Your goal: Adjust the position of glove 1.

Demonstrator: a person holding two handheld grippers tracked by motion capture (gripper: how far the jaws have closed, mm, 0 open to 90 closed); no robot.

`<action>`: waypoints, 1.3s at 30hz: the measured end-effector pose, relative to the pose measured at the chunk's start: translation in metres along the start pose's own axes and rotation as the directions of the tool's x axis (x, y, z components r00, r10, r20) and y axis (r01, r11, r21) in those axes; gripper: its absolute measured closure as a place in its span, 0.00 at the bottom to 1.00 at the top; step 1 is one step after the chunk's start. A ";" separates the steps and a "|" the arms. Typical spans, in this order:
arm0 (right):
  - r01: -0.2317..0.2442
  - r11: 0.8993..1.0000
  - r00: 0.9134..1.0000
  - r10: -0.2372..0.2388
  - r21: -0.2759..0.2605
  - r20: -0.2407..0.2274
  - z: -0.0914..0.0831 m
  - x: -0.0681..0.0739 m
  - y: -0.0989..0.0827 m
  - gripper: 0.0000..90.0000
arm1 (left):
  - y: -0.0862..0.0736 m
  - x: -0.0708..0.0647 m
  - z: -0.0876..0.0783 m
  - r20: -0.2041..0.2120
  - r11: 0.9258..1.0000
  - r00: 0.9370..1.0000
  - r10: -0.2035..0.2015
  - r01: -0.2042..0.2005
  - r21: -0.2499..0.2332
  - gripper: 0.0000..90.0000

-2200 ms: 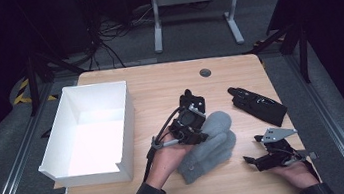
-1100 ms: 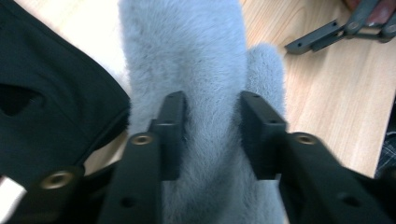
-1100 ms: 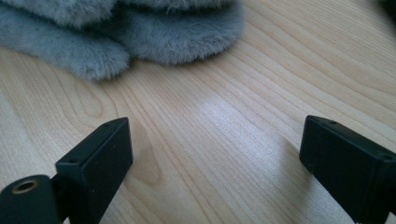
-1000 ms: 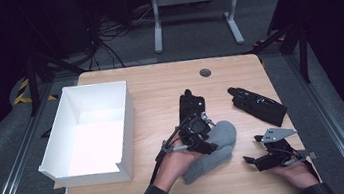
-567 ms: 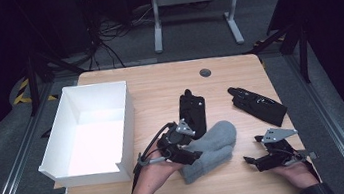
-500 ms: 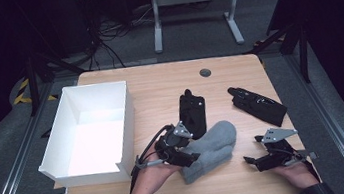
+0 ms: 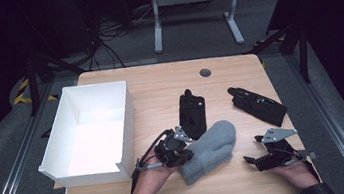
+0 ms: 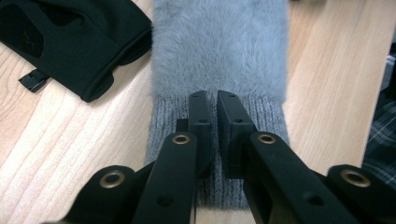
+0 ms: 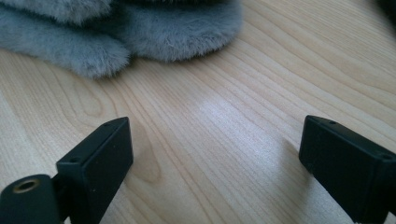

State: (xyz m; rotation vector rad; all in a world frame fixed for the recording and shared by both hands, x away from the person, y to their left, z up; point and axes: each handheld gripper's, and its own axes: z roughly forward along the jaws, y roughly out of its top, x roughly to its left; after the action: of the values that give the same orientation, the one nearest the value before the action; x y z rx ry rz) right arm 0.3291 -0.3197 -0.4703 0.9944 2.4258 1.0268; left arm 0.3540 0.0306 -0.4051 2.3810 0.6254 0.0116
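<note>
A fluffy grey mitten (image 7: 209, 148) lies at the table's front middle, its ribbed cuff toward the left. My left gripper (image 7: 183, 151) is at that cuff. In the left gripper view the jaws (image 8: 212, 100) stand almost together, pinching the ribbed knit of the mitten (image 8: 219, 46). My right gripper (image 7: 254, 152) rests on the wood at the front right, a short way right of the mitten. Its jaws (image 9: 215, 144) are wide open with bare table between them, and the mitten's furry edge (image 9: 140, 32) lies just ahead.
A white open box (image 7: 121, 115) stands at the left. One black glove (image 7: 192, 116) lies just behind the mitten, also seen as the black glove (image 8: 70, 42) beside the cuff. A second black glove (image 7: 258, 105) lies at the right. A round grommet (image 7: 205, 72) sits near the far edge.
My left gripper has moved from over the black glove toward the front left, to the mitten's cuff. The mitten has turned and slid off the black glove. The right gripper has stayed put.
</note>
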 end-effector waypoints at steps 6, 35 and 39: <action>-0.002 1.000 1.000 0.002 0.000 0.001 0.000 0.000 0.000 0.11 | 0.005 -0.004 -0.014 0.039 0.999 0.999 -0.023 0.025 -0.048 0.96; -0.038 0.998 0.991 0.032 -0.041 -0.128 -0.017 0.011 0.015 0.82 | -0.010 0.032 -0.013 -0.039 0.993 0.994 -0.104 0.101 -0.059 1.00; -0.042 0.998 0.984 0.034 -0.041 -0.176 -0.016 0.015 0.018 1.00 | -0.017 0.039 0.001 -0.013 0.991 0.991 -0.129 0.129 -0.017 1.00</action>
State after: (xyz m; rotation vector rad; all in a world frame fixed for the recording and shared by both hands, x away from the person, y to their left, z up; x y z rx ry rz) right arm 0.3184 -0.3079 -0.4463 0.9759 2.5194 1.2238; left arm 0.3815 0.0585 -0.4216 2.3220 0.7824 -0.0229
